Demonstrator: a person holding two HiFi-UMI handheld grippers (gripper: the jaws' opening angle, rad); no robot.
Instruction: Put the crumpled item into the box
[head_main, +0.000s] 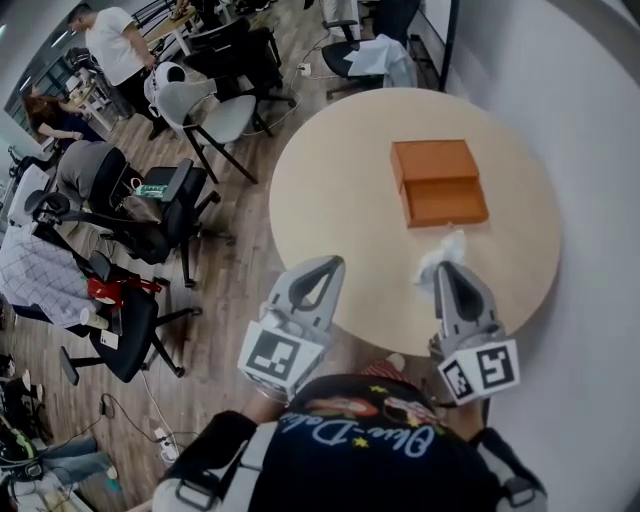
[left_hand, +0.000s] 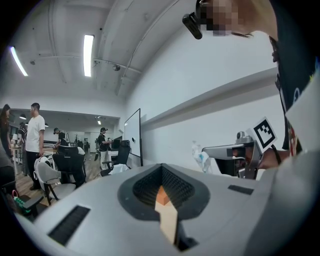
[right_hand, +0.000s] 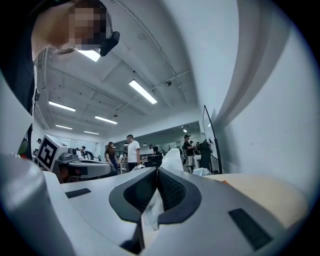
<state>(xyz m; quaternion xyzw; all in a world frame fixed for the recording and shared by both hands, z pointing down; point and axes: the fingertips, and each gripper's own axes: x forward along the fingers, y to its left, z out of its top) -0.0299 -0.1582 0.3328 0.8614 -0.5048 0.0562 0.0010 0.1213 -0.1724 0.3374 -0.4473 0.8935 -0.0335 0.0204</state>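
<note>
An orange-brown box (head_main: 437, 182) lies on the round beige table (head_main: 330, 190), right of centre. My right gripper (head_main: 444, 266) hovers over the table's near edge, just short of the box, shut on a crumpled white tissue (head_main: 441, 247) that sticks out past its tips. In the right gripper view the tissue (right_hand: 171, 160) rises above the right gripper (right_hand: 156, 172). My left gripper (head_main: 333, 263) is level with it to the left, shut and empty. The left gripper view shows the left gripper (left_hand: 162, 170) pressed together, with the right gripper (left_hand: 235, 152) and tissue (left_hand: 201, 157) beside it.
Several office chairs (head_main: 150, 205) crowd the floor left of the table. People (head_main: 112, 45) stand at desks at the far left. A white wall (head_main: 590, 120) runs close along the table's right side. The person's torso (head_main: 370, 440) fills the bottom of the head view.
</note>
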